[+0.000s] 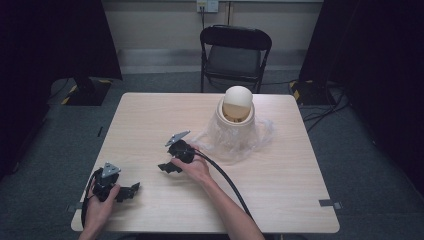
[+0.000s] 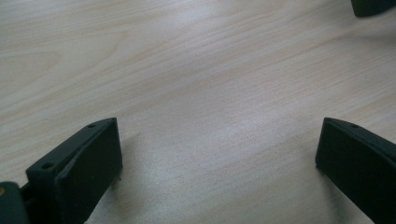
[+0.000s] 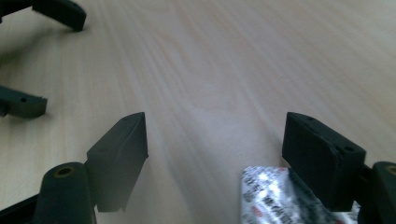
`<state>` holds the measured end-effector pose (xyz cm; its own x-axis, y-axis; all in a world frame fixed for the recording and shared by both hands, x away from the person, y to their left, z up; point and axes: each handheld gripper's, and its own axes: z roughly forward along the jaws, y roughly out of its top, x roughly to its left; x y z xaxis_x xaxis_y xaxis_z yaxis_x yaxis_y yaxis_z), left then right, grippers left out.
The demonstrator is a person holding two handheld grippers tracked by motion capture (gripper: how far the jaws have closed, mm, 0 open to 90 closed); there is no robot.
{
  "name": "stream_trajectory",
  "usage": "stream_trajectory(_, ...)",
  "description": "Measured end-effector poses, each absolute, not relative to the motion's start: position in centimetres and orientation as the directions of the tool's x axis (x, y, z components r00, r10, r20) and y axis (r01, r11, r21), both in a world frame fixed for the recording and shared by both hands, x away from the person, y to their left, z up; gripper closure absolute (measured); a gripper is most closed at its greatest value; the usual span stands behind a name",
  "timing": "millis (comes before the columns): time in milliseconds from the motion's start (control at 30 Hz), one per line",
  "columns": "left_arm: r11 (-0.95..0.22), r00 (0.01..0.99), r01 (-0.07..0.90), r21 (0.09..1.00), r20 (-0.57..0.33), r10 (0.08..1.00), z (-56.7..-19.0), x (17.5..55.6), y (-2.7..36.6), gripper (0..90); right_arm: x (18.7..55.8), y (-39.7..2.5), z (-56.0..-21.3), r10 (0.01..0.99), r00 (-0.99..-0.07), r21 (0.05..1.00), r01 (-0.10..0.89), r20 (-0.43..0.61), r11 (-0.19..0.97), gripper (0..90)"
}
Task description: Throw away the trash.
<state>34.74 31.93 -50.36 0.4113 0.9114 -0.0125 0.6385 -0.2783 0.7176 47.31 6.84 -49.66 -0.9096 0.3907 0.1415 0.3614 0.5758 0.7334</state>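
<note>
A silver foil blister pack [image 3: 273,196] with red print lies flat on the wooden table [image 1: 150,120], partly under the right-hand jaw in the right gripper view. My right gripper [image 3: 215,128] is open, low over the table, with the pack just inside its jaws and not clamped. In the high view this right gripper [image 1: 168,167] sits mid-table, held by a hand. My left gripper [image 1: 130,190] rests near the front left edge. It is open, and the left gripper [image 2: 218,140] has bare wood between its jaws.
A cream pot with a rounded lid [image 1: 236,114] stands on a crumpled clear plastic bag [image 1: 240,140] at the table's far middle. A black folding chair [image 1: 235,52] stands behind the table. The left gripper's jaws [image 3: 56,11] appear far off in the right gripper view.
</note>
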Motion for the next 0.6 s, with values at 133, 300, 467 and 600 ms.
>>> stream_trajectory(133, -0.279, 0.412, 0.638, 0.717, -0.012, 0.911, -50.4, 34.7, 31.9, 0.0, 46.6, 5.8, -49.5, 0.376, -0.912, 0.716, 0.372, 0.164, 0.591, 19.1)
stream_trajectory(300, -0.278, 0.411, 0.638, 0.718, -0.012, 0.911, -50.4, 34.7, 31.9, 0.0, 45.0, 3.7, -49.4, 0.385, -0.910, 0.707, 0.373, 0.154, 0.600, 18.0)
stream_trajectory(467, -0.279, 0.412, 0.638, 0.717, -0.012, 0.911, -50.4, 34.7, 31.9, 0.0, 43.5, 1.6, -49.1, 0.416, -0.896, 0.724, 0.391, 0.157, 0.568, 19.2)
stream_trajectory(600, -0.279, 0.411, 0.639, 0.717, -0.012, 0.911, -50.4, 34.7, 31.9, 0.0, 42.5, -1.0, -47.8, 0.514, -0.850, 0.759, 0.410, 0.116, 0.506, 19.3)
